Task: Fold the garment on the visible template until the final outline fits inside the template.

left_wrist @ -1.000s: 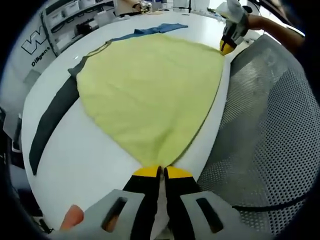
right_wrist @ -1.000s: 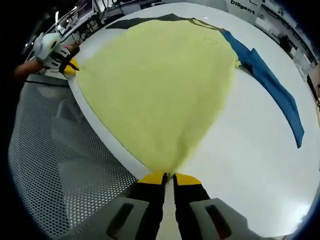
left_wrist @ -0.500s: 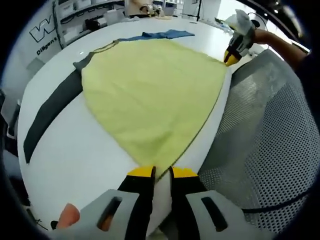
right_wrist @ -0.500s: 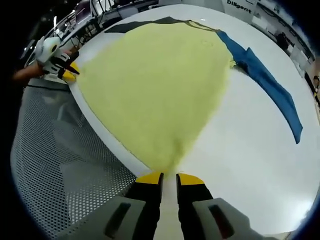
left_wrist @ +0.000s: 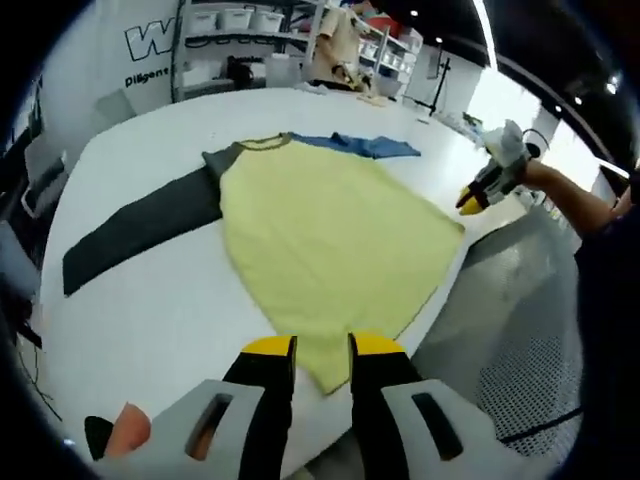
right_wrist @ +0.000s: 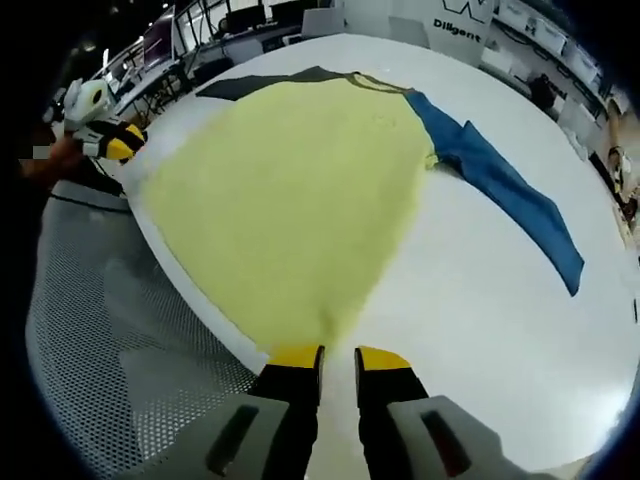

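One garment (left_wrist: 320, 245) lies flat on the one white table (left_wrist: 140, 310), its yellow body in the middle with one dark grey sleeve (left_wrist: 140, 225) at 9 o'clock and one blue sleeve (left_wrist: 365, 146) at 12 in the left gripper view. Two grippers show: the left gripper (left_wrist: 310, 350) and right gripper (right_wrist: 338, 355), each at 6 o'clock, jaws parted and released at the hem. Wall lettering at 11 o'clock begins "Diligen" (left_wrist: 150, 75).
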`<state>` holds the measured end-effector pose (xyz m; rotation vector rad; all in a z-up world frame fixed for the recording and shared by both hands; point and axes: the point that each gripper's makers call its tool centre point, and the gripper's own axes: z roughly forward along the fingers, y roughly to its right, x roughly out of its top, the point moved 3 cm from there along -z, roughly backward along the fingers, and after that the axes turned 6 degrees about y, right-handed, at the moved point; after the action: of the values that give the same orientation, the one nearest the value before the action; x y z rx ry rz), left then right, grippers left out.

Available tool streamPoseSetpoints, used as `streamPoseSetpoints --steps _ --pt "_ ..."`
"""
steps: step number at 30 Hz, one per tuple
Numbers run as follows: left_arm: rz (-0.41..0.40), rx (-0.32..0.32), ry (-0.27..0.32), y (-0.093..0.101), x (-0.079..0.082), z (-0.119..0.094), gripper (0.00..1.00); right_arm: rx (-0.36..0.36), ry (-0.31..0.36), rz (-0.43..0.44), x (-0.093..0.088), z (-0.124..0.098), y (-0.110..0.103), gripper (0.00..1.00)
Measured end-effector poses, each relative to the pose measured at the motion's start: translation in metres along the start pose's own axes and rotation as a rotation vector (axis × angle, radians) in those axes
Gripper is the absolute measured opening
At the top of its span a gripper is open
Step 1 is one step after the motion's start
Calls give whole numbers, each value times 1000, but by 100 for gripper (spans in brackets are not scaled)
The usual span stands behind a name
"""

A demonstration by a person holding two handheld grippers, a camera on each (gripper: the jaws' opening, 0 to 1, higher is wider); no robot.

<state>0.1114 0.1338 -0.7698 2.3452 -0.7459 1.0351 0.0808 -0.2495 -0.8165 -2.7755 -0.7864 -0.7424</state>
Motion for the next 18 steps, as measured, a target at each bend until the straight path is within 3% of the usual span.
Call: streamPoseSetpoints --steps 2,4,12,18 --pt "12 30 44 -2 9 1 16 -23 24 1 5 0 2 8" --pt "17 73 132 -1 26 9 17 -47 67 10 16 1 4 8" --pt "80 101 180 6 53 34 17 -115 176 -3 51 -3 13 7" --pt "60 136 200 0 66 50 16 -135 211 0 64 -3 19 7"
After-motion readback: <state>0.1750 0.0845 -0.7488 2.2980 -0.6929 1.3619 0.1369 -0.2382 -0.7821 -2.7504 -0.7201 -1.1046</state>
